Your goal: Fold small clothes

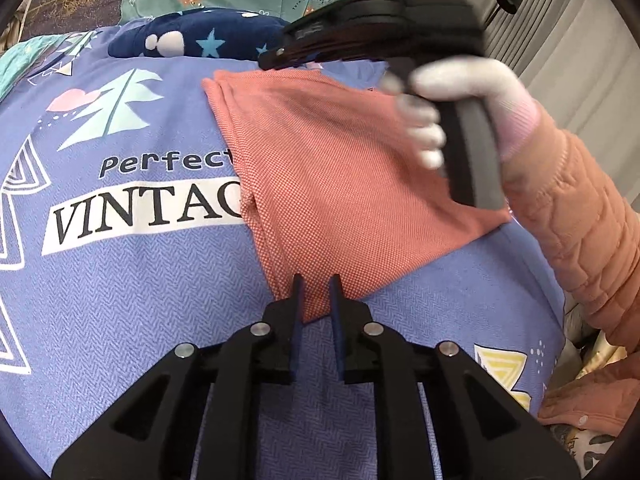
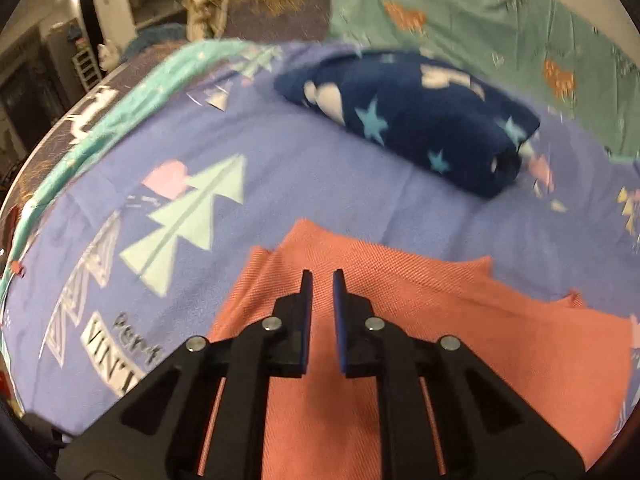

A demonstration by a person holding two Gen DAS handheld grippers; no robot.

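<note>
A salmon-pink knitted garment (image 1: 340, 184) lies flat and folded on the blue printed bedsheet (image 1: 120, 300). My left gripper (image 1: 316, 282) is low over its near corner, with the jaws a little apart. The cloth shows in the gap and is not pinched. A white-gloved hand (image 1: 460, 92) holds the right gripper (image 1: 276, 58) above the garment's far right part. In the right wrist view, the right gripper (image 2: 322, 274) hovers over the salmon garment (image 2: 440, 340). A narrow gap separates its fingers and nothing is between them.
A folded navy fleece piece with stars (image 2: 420, 120) lies on the sheet (image 2: 300, 168) beyond the garment. Green printed bedding (image 2: 480, 8) sits behind it. A quilted orange sleeve (image 1: 580, 240) crosses the right side, with grey curtains (image 1: 560, 40) behind. The bed's left edge borders a dim room (image 2: 60, 60).
</note>
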